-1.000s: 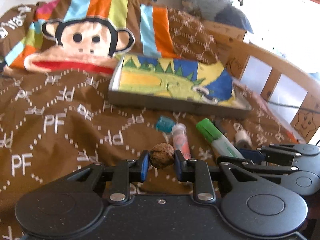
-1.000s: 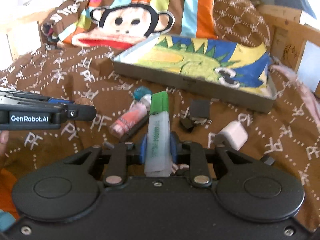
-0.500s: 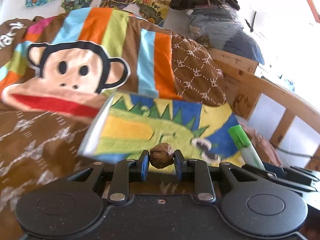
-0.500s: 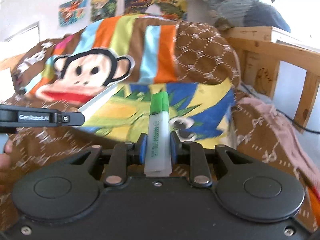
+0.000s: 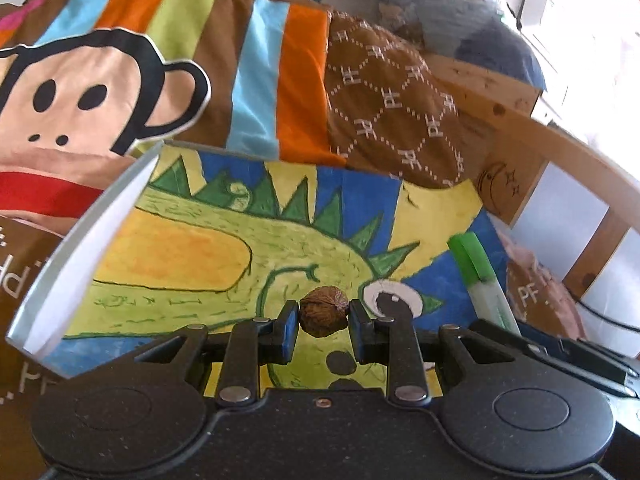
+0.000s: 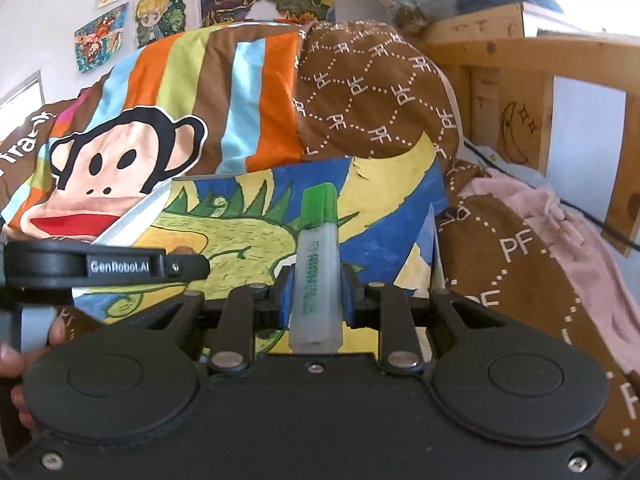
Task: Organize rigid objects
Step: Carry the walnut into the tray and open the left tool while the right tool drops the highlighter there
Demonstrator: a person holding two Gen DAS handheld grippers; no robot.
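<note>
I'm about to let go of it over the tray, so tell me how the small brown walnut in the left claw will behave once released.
The small brown wrinkled walnut looks round, so it will probably roll on the dinosaur-painted tray, which seems tilted. Its shell looks hard, so it likely won't deform. The left claw pinches it only at its sides, so the grip may slip.

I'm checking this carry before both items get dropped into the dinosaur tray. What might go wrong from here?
1. The walnut is round and pinched only at its sides by the left gripper; it may slip or roll once released.
2. The green highlighter sticks far beyond the right gripper, so it might pivot.
3. The grippers hover close together over the tray and may bump.
</note>
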